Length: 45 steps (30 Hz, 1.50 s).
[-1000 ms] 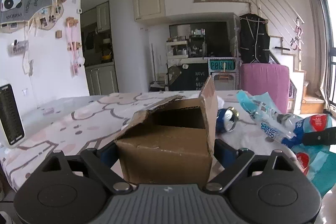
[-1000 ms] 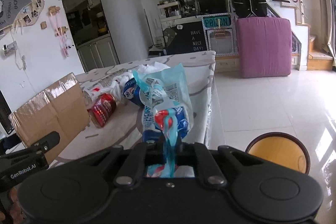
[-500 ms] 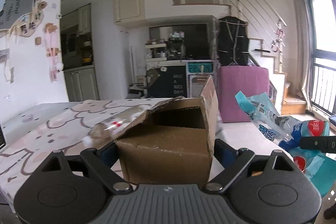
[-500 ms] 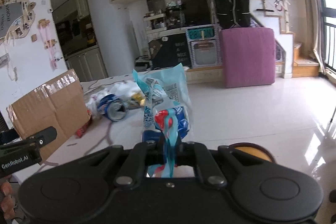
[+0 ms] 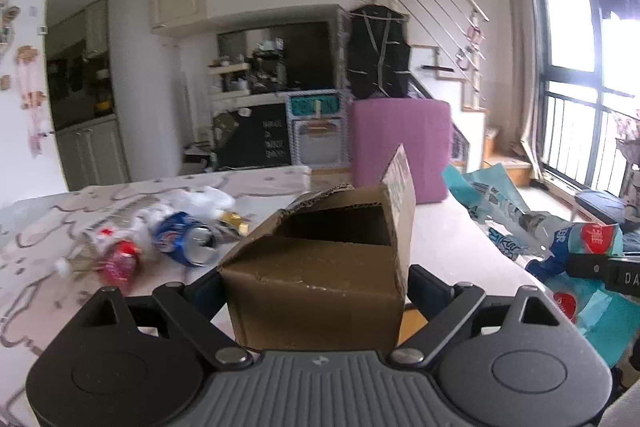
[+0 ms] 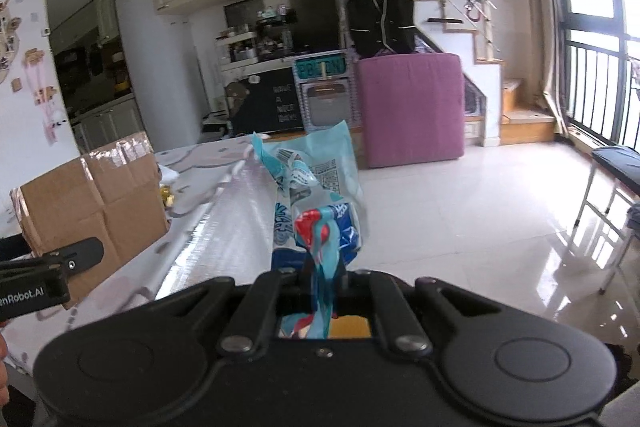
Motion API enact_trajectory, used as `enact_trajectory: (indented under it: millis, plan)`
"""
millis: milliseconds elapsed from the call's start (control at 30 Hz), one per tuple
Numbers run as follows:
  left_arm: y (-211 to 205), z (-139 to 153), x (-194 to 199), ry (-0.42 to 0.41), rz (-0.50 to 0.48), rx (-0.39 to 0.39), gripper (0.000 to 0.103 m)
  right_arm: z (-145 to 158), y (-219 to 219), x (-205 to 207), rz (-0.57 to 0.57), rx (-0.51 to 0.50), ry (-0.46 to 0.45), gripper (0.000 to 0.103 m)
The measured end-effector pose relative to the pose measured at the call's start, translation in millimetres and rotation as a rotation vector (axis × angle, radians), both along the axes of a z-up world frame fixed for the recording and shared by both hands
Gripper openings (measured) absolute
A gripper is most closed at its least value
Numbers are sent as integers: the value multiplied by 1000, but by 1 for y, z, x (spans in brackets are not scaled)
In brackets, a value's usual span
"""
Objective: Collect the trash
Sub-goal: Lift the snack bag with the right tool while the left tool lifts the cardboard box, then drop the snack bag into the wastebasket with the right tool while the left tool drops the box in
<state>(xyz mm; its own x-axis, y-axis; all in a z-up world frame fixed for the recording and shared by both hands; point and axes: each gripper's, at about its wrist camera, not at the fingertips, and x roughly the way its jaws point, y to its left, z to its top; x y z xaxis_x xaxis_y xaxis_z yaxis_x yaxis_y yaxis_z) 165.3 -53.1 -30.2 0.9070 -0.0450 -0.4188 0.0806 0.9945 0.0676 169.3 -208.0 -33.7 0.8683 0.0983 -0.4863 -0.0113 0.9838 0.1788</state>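
My left gripper (image 5: 314, 287) is shut on an open brown cardboard box (image 5: 320, 267), held at the table's right edge; the box also shows in the right wrist view (image 6: 92, 203). My right gripper (image 6: 322, 277) is shut on a crumpled teal, blue and red plastic wrapper (image 6: 316, 199), held off the table's edge above the floor. The wrapper also shows in the left wrist view (image 5: 532, 227). On the table lie a crushed blue can (image 5: 184, 239), a red can (image 5: 120, 261) and white crumpled plastic (image 5: 196, 197).
The table (image 5: 48, 211) has a patterned cloth. An orange round bin shows below both grippers (image 6: 348, 327). A purple cushion (image 6: 412, 107) stands across the tiled floor near the stairs. A dark bench (image 6: 620, 167) stands at the right by the window.
Both grippers have swung to the right, off the table's edge, each carrying its load. The cans and plastic on the table now lie left of the box.
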Motion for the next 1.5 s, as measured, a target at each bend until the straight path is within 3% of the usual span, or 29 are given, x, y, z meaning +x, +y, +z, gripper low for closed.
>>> enact_trajectory:
  millis: [433,767,1000,1267,1500]
  plan:
    - [-81,-49,43,160,-110,38,92,-53,-75,7,-80,14,136,6]
    - [-113,-122,105,356,-110,47,92,-116,-104,43,-97,41,293,6]
    - [-124,-176,150,465,-78,45,92,-155,-108,89,-52,62,396,7]
    - [-118,-213,202,578,-26,25,92,-180,-93,153,42,79,607,7]
    - [-94,-229,233,688,28,-23,92,-201,-70,241,123,-26,790,9]
